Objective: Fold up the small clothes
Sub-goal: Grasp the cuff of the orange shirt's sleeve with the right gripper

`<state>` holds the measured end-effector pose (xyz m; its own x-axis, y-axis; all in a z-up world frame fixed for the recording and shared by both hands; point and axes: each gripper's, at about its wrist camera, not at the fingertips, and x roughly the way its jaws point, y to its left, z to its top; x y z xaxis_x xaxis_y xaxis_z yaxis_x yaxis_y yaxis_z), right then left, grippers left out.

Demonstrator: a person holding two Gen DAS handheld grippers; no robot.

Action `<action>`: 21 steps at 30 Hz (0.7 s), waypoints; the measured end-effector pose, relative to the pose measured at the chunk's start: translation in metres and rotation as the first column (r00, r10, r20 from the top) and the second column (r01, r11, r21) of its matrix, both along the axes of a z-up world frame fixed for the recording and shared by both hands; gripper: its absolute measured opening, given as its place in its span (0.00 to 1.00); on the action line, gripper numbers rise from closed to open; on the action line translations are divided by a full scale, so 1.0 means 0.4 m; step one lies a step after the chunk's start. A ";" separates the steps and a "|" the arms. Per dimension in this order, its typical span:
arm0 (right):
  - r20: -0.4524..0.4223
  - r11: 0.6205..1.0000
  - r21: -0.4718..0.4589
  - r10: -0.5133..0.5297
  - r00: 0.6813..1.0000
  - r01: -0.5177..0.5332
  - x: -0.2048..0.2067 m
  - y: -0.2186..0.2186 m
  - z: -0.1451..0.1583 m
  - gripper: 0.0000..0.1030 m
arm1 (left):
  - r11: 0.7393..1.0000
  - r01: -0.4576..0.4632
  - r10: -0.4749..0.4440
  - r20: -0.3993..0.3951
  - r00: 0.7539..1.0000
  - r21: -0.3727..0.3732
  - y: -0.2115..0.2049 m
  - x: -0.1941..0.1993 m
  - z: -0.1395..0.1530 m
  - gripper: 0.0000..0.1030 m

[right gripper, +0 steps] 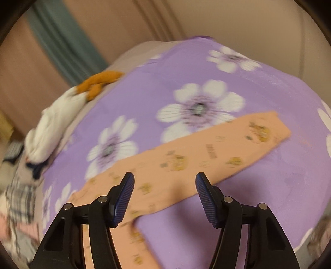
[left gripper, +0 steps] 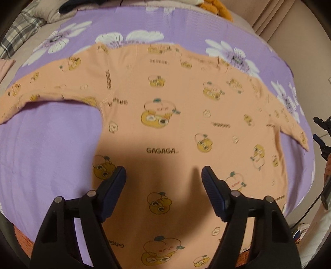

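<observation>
A small peach long-sleeved shirt [left gripper: 165, 128] with yellow cartoon prints and "GAGAGA" lettering lies spread flat on a purple floral sheet [left gripper: 49, 144], both sleeves out to the sides. My left gripper [left gripper: 163, 175] is open and empty, hovering above the shirt's lower body. In the right wrist view one sleeve [right gripper: 206, 153] of the shirt runs diagonally across the sheet [right gripper: 279, 196]. My right gripper [right gripper: 164, 182] is open and empty, above that sleeve near the armpit.
A plaid pillow [left gripper: 18, 35] and dark clothes [left gripper: 82, 6] lie at the far left of the bed. An orange and white plush or cloth pile [right gripper: 68, 107] sits at the bed's far edge. Curtains [right gripper: 62, 47] hang behind. A black stand and cable [left gripper: 322, 144] are at the right.
</observation>
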<state>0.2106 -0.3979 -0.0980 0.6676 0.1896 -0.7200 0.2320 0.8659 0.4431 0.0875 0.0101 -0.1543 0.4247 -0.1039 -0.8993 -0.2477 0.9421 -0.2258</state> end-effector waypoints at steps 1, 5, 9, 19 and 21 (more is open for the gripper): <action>-0.021 0.999 -0.006 -0.035 0.999 0.035 0.005 -0.023 -0.017 0.62 | 1.000 0.001 -0.001 -0.006 1.000 0.002 0.001 0.002 -0.006 0.73; -0.093 0.989 0.035 -0.137 0.986 0.141 0.017 -0.110 -0.083 0.62 | 1.000 0.008 -0.007 -0.015 1.000 0.011 0.002 0.009 -0.018 0.73; -0.154 0.966 0.077 -0.233 0.960 0.246 0.021 -0.189 -0.147 0.62 | 1.000 0.014 -0.014 -0.022 1.000 0.003 0.008 0.014 -0.026 0.73; -0.116 0.928 0.124 -0.337 0.934 0.350 0.051 -0.291 -0.192 0.53 | 1.000 0.015 -0.016 -0.033 0.999 -0.015 0.011 0.020 -0.033 0.76; -0.128 0.921 0.120 -0.355 0.926 0.370 0.056 -0.313 -0.207 0.37 | 1.000 0.013 -0.013 -0.037 0.999 -0.020 0.012 0.022 -0.033 0.77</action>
<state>0.2329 -0.5232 -0.1806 0.6346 0.0517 -0.7711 0.5684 0.6449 0.5110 0.0961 0.0147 -0.1677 0.3899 -0.1269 -0.9121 -0.2440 0.9408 -0.2352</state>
